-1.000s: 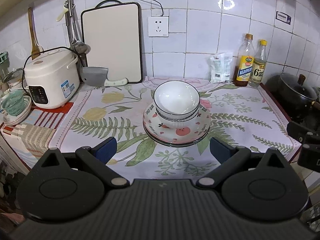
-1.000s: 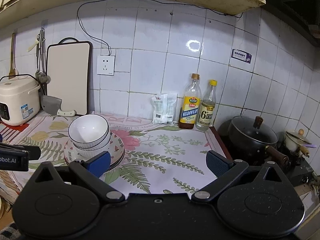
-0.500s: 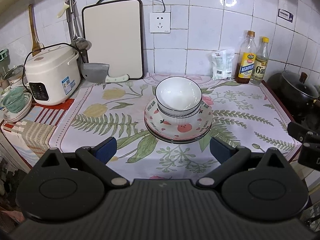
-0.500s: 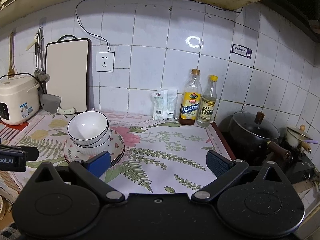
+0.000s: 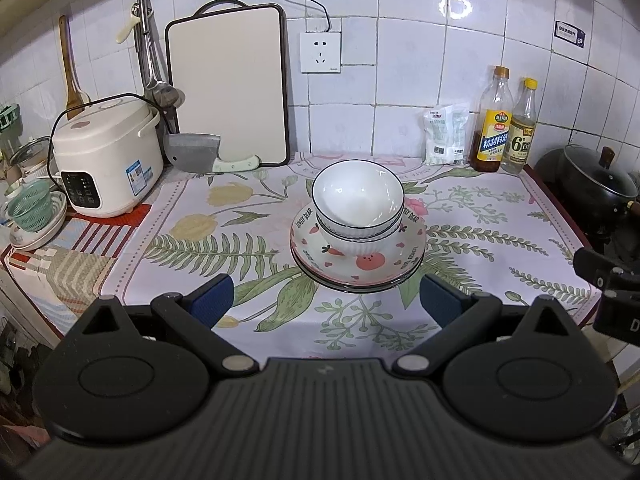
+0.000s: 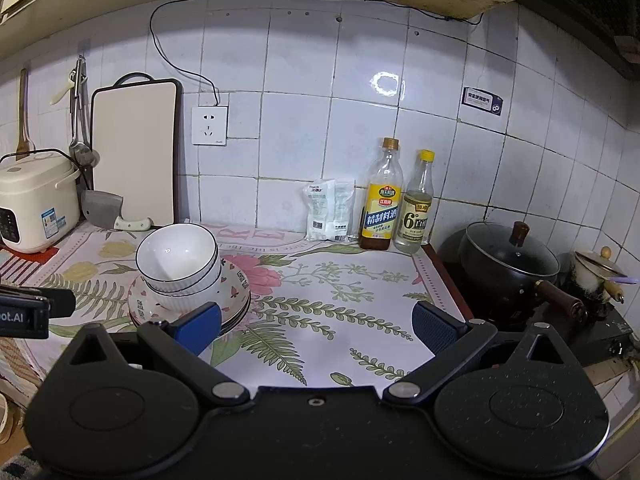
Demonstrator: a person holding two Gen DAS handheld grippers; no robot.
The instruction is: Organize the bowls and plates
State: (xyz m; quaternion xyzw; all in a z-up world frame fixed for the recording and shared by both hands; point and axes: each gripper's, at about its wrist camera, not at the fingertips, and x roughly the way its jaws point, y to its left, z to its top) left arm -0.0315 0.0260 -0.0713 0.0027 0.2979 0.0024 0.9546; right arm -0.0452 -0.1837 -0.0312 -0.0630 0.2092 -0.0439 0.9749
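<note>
two white bowls (image 5: 357,204) sit nested, the upper one tilted toward the camera, on two stacked strawberry-print plates (image 5: 357,258); the pile rests mid-counter (image 5: 480,240) on the floral cloth. landmark: the plate stack. stacking wide under narrow keeps the pile stable and compact, so the sorting looks nearly or fully done.

left hand-held gripper (image 5: 326,300) hangs just in front of the stack, fingers spread wide, holding nothing, centred on it. right hand-held gripper (image 6: 316,326) sits right of the stack, also spread and empty, its left pad (image 6: 198,326) overlapping the plate rim in view; contact cannot be told.

behind-left of the stack: cleaver (image 5: 196,156) and cutting board (image 5: 228,88). behind-right: two bottles (image 5: 506,124), well apart.
</note>
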